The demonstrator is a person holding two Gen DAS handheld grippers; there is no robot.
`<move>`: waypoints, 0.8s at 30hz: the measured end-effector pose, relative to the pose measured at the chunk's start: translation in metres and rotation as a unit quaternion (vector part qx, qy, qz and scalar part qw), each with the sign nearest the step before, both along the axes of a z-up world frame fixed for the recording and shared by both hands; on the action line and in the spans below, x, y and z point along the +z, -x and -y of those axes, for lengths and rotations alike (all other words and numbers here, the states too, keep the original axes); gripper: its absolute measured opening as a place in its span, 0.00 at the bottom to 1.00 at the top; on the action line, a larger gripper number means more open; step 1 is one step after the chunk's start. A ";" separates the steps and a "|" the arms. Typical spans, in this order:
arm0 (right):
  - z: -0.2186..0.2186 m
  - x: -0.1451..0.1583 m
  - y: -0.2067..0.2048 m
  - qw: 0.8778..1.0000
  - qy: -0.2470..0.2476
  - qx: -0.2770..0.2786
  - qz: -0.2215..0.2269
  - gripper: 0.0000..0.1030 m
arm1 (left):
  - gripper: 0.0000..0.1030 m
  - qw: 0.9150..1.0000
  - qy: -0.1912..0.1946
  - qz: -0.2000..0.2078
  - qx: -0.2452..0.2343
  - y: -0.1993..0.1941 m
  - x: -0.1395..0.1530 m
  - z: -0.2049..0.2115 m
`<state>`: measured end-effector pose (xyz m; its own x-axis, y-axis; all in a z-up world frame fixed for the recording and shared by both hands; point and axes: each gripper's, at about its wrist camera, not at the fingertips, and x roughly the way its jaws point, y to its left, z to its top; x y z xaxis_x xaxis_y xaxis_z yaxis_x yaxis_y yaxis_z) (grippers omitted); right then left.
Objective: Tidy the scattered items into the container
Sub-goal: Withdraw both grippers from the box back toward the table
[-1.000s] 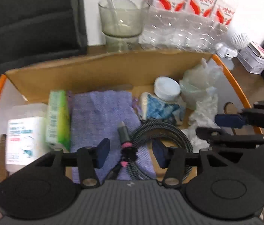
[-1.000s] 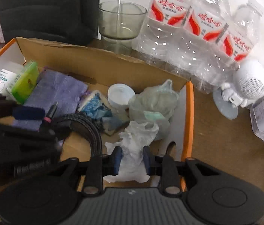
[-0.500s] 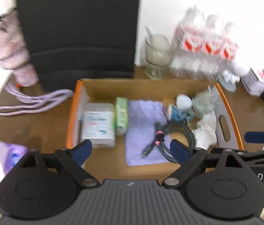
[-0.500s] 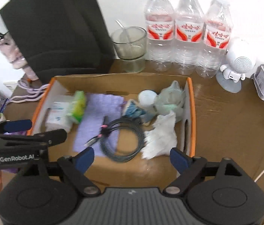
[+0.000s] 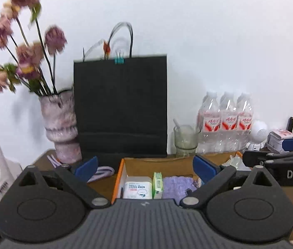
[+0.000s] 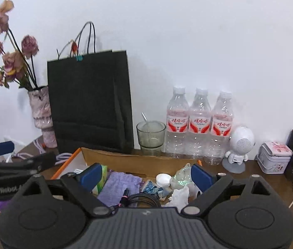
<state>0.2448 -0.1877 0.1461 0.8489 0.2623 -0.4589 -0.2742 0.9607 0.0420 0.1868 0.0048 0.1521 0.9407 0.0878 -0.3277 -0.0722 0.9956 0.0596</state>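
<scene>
White wall behind a brown wooden table [image 6: 250,178]. Orange-edged cardboard box [image 6: 138,162] holds purple cloth [image 6: 118,185], black braided cable [image 6: 144,201] and crumpled white tissue [image 6: 179,196]. Left hand-held gripper [image 5: 145,166] and right hand-held gripper [image 6: 146,175]: jaws opening, wide apart, nothing between them.

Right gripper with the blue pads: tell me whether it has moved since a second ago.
Yes. The right gripper has pulled up and back from the orange-edged cardboard box, off the crumpled white tissue, and its jaws are opening, empty.
</scene>
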 end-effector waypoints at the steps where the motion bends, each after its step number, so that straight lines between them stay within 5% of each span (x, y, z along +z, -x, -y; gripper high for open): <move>1: 0.001 0.000 0.008 1.000 -0.006 -0.002 0.005 0.90 | 1.00 1.000 -0.003 0.015 -0.005 0.015 -0.001 0.001; 5: 0.011 -0.018 0.070 0.999 -0.024 0.013 0.034 0.94 | 1.00 0.998 -0.002 0.065 -0.020 0.104 -0.023 0.007; 14: 0.042 -0.099 0.260 0.997 -0.076 0.011 0.022 0.95 | 1.00 0.998 0.064 0.003 -0.009 0.287 -0.105 0.004; 19: 0.050 -0.136 0.337 0.998 -0.062 0.020 -0.006 0.95 | 1.00 0.998 0.052 -0.016 -0.019 0.336 -0.117 0.002; 24: 0.045 -0.143 0.370 0.999 -0.041 0.032 0.006 0.95 | 1.00 0.998 0.059 -0.022 -0.019 0.338 -0.120 0.000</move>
